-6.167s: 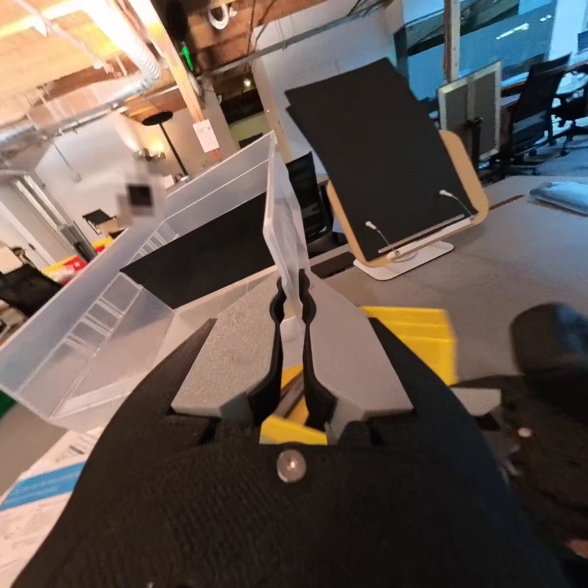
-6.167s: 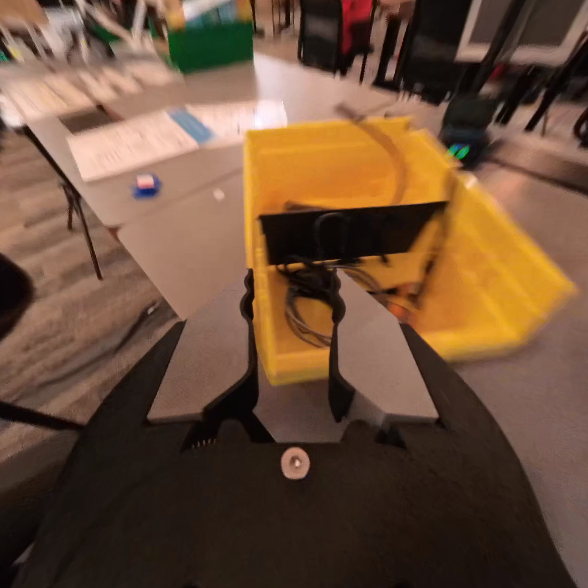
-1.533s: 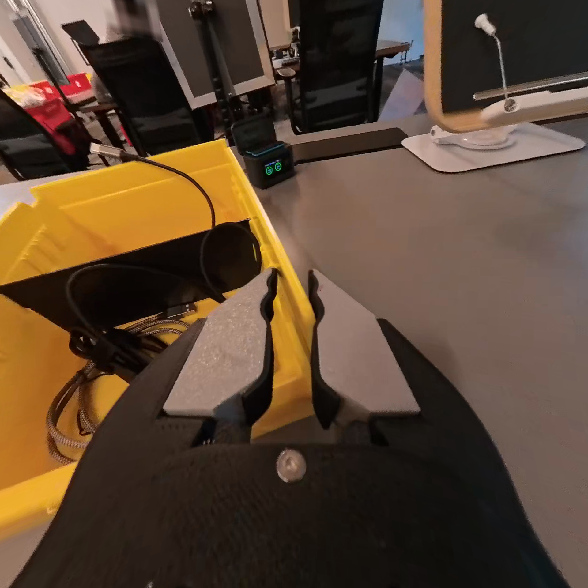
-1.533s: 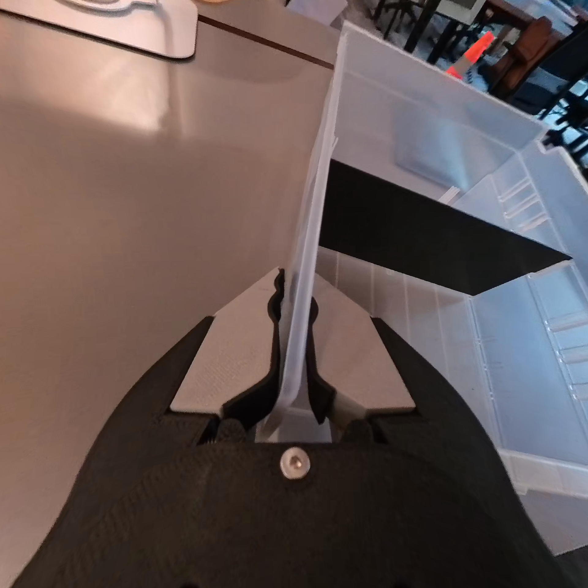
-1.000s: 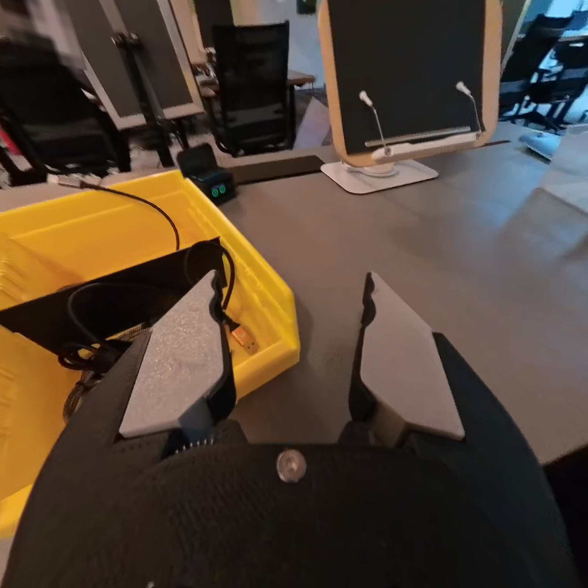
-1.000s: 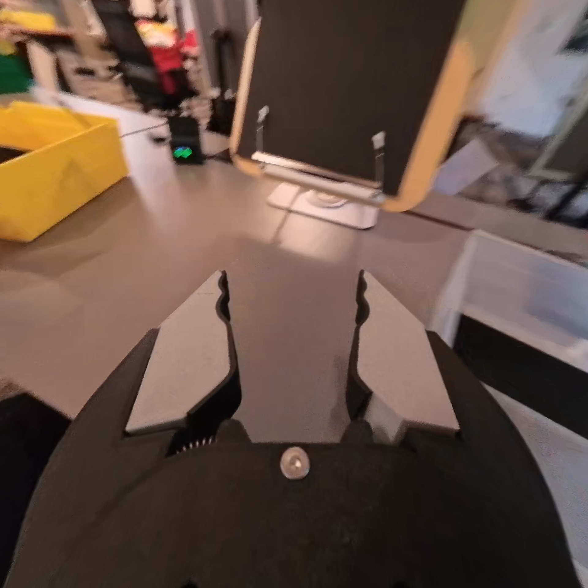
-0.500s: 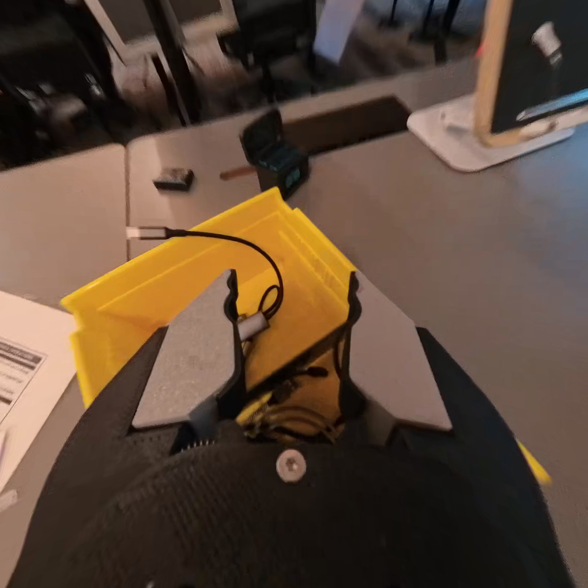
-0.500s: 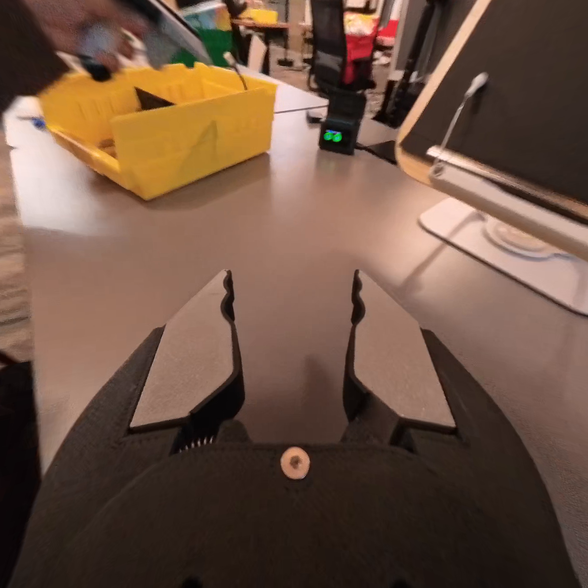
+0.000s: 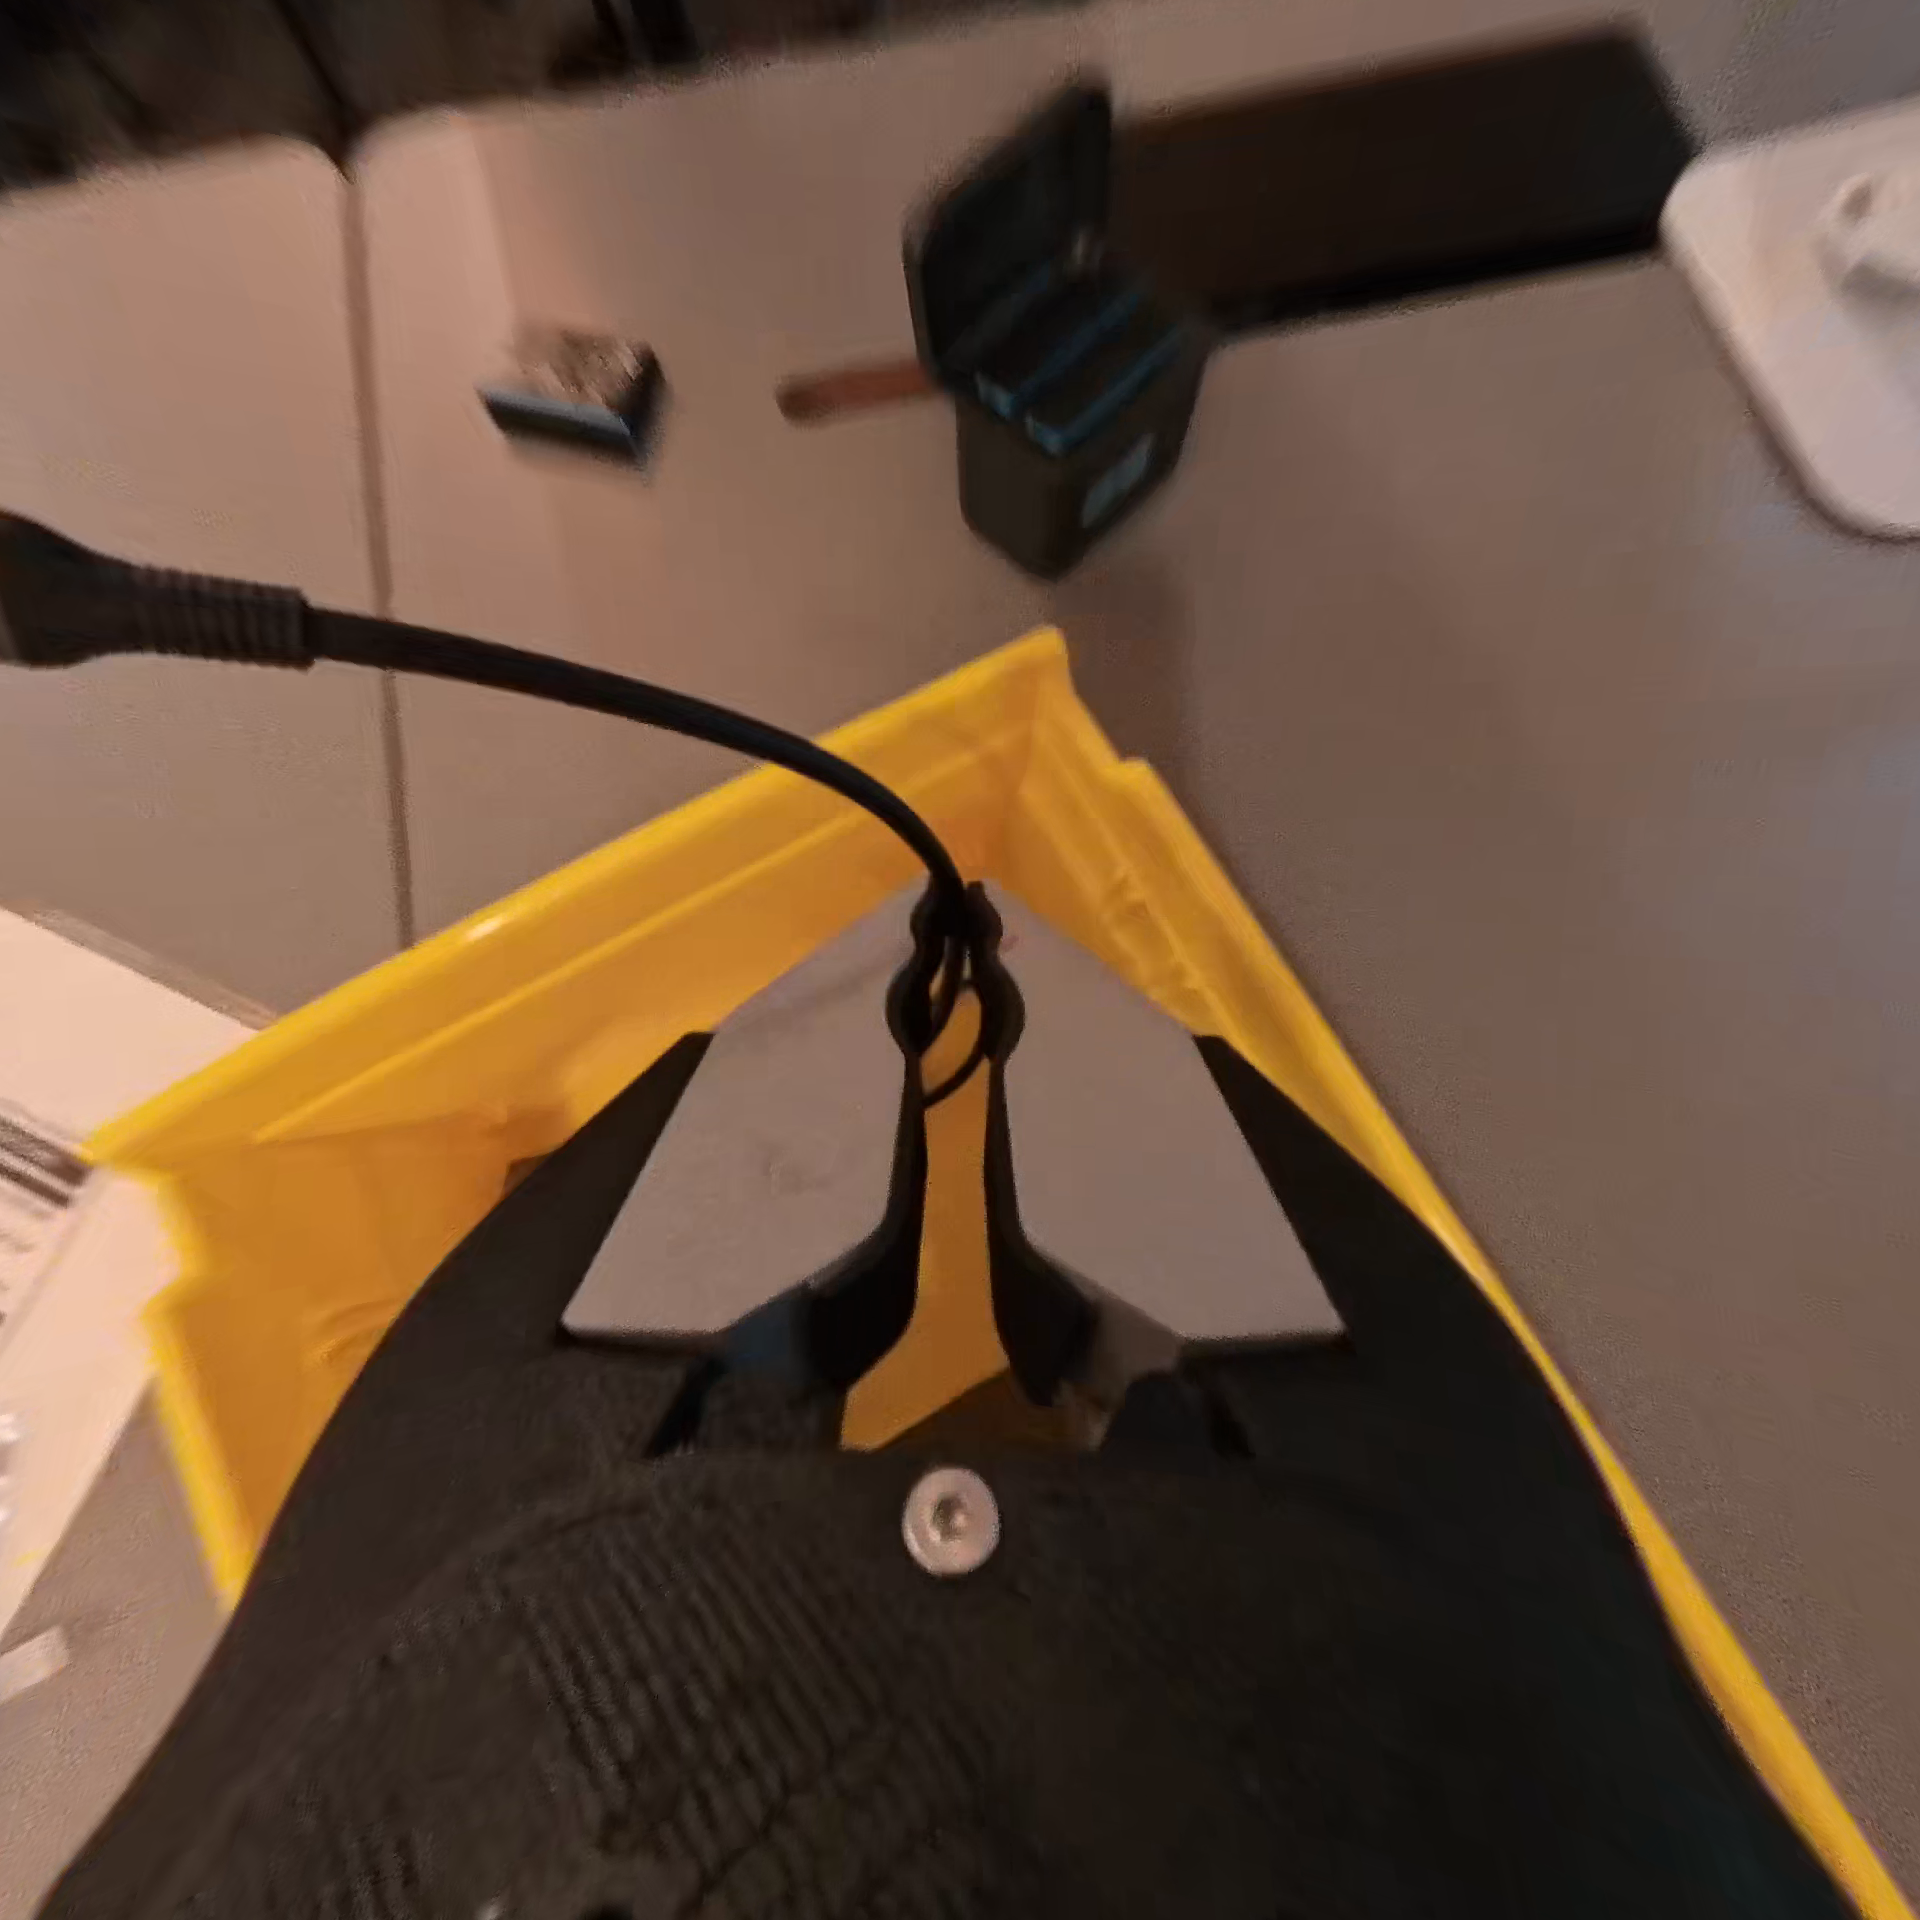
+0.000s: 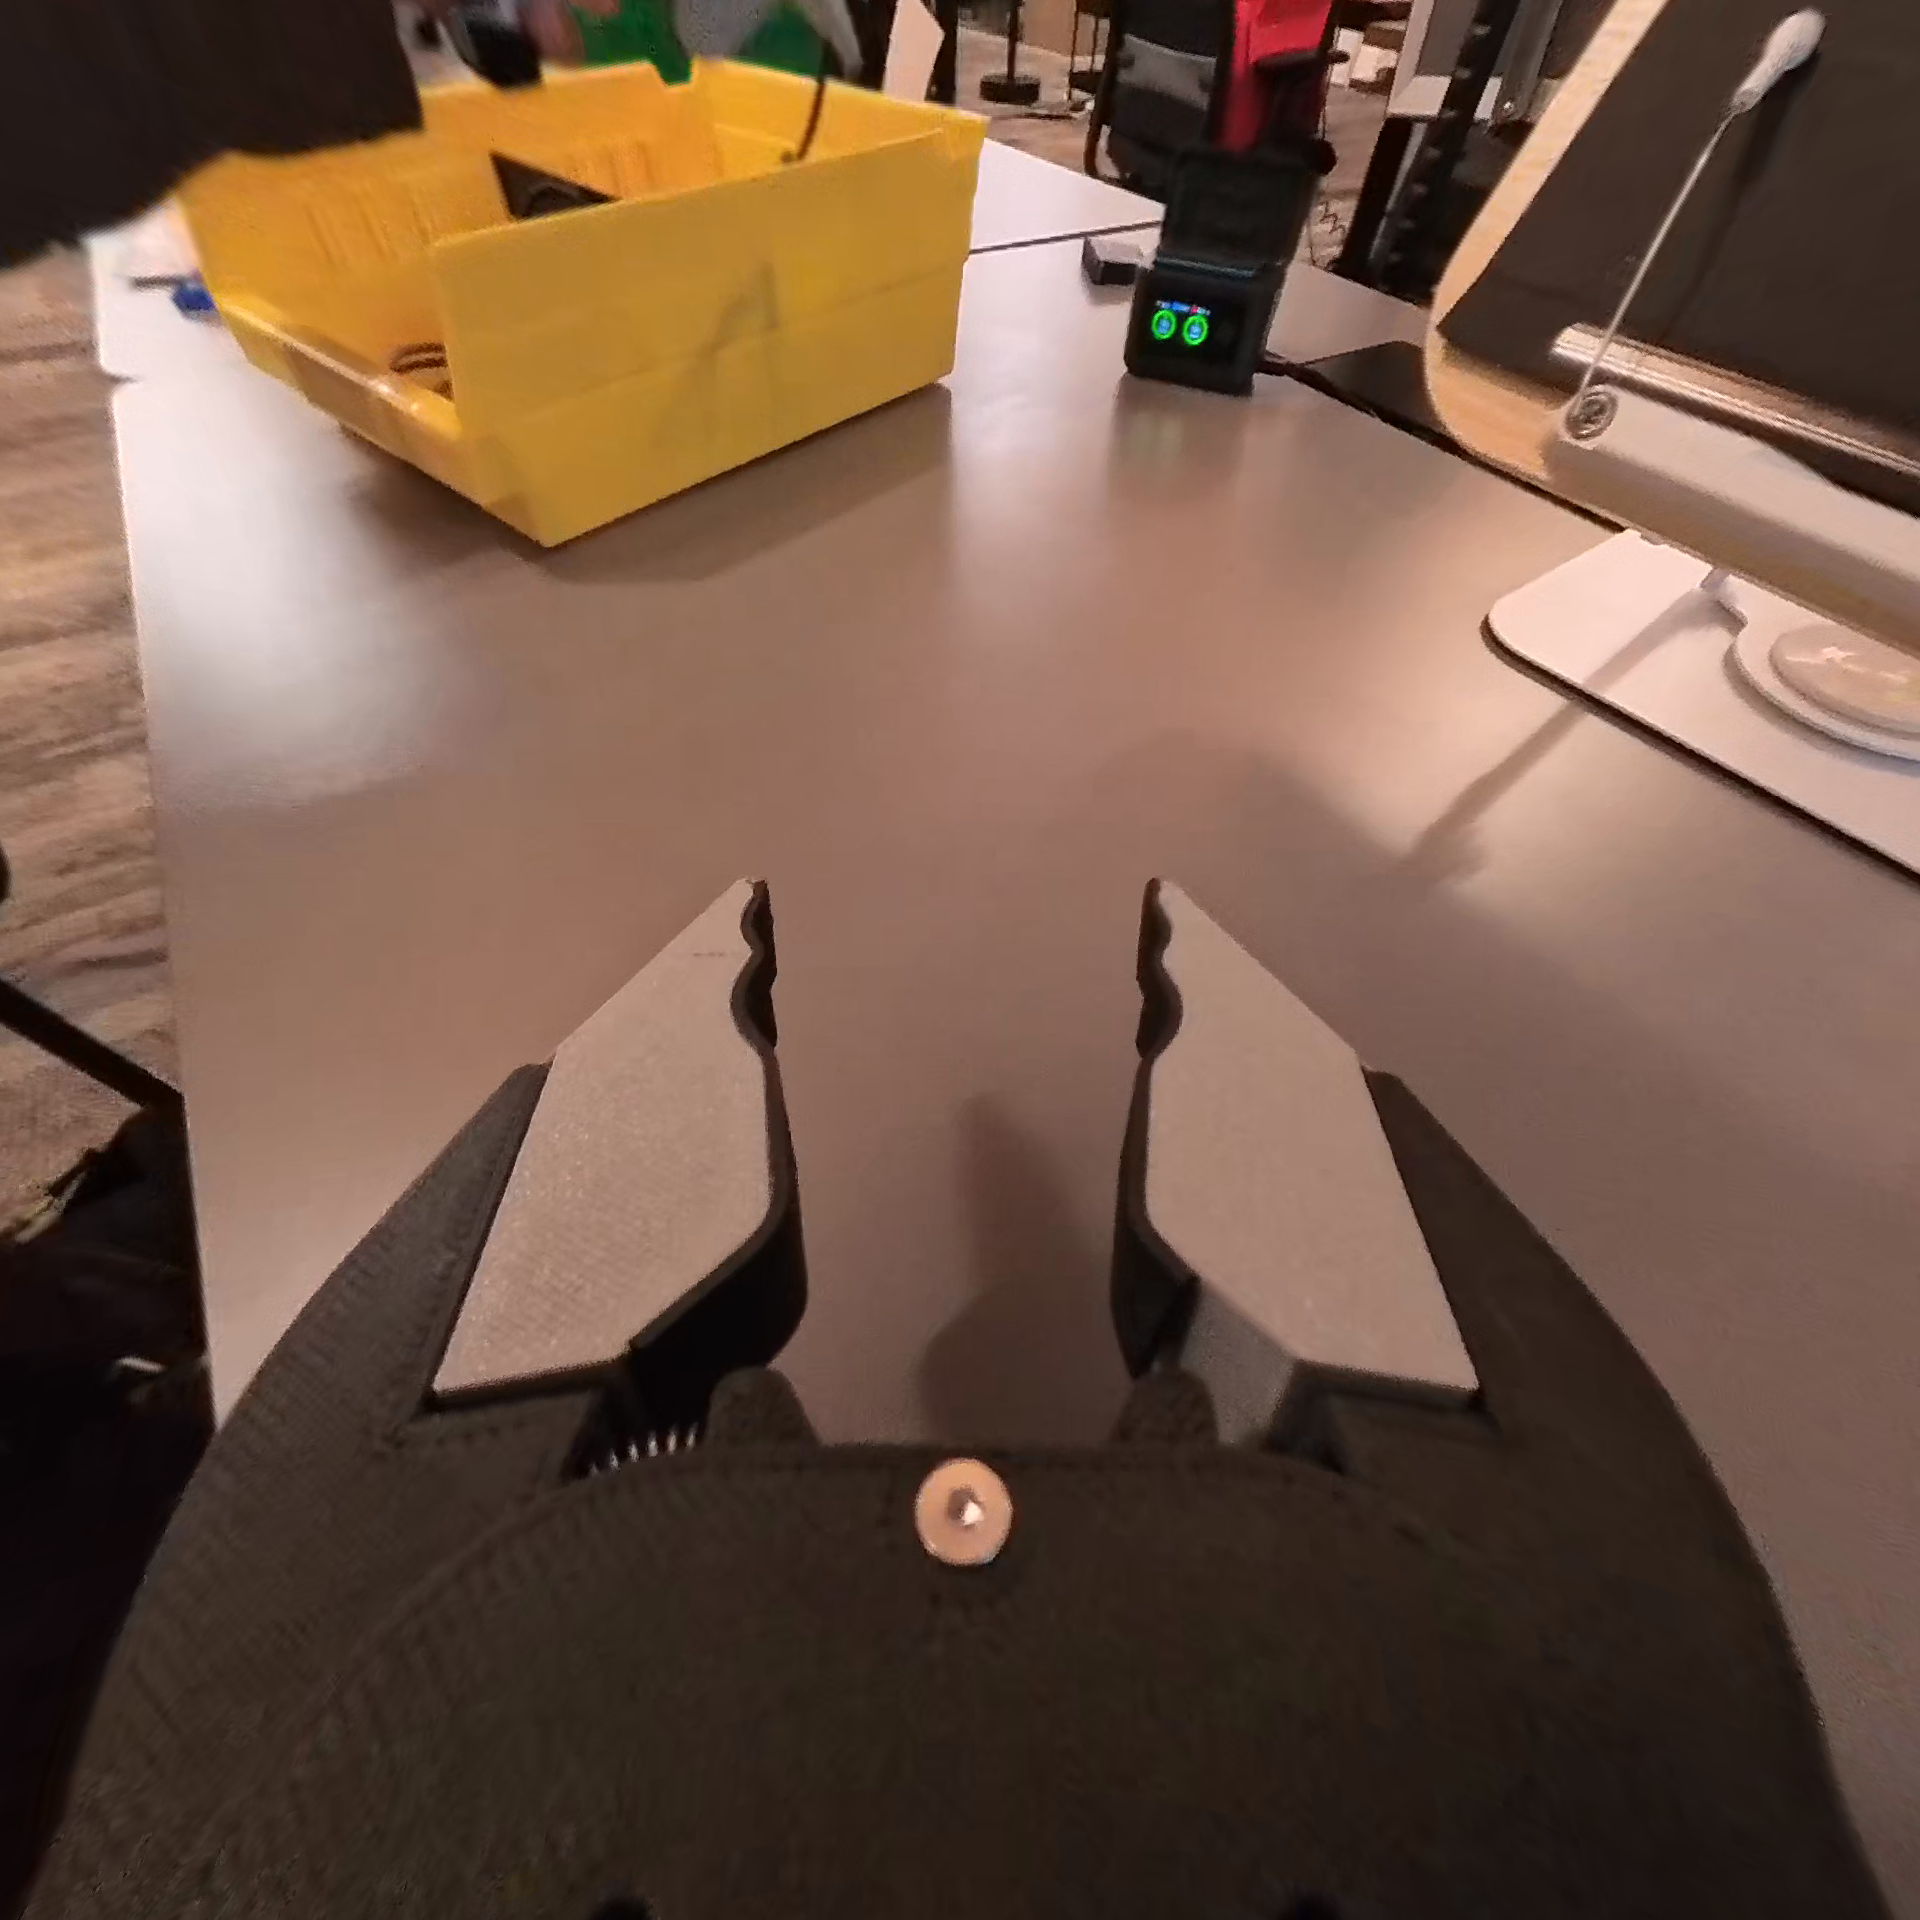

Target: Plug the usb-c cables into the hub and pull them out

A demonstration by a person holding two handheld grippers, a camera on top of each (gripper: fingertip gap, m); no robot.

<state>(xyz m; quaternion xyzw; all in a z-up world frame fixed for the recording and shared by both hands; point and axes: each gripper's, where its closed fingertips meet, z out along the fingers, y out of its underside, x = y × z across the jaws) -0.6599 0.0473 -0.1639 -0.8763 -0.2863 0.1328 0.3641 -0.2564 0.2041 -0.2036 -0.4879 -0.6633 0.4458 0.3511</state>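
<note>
Over the grey table (image 10: 935, 675), our left gripper (image 9: 954, 935) pinches 1 black cable (image 9: 623, 691) above the yellow bin (image 9: 623, 935), while our right gripper (image 10: 954, 914) hangs agape.

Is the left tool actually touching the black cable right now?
Touching. In the left wrist view the left tool is pinched shut on the black cable over the yellow bin.
</note>
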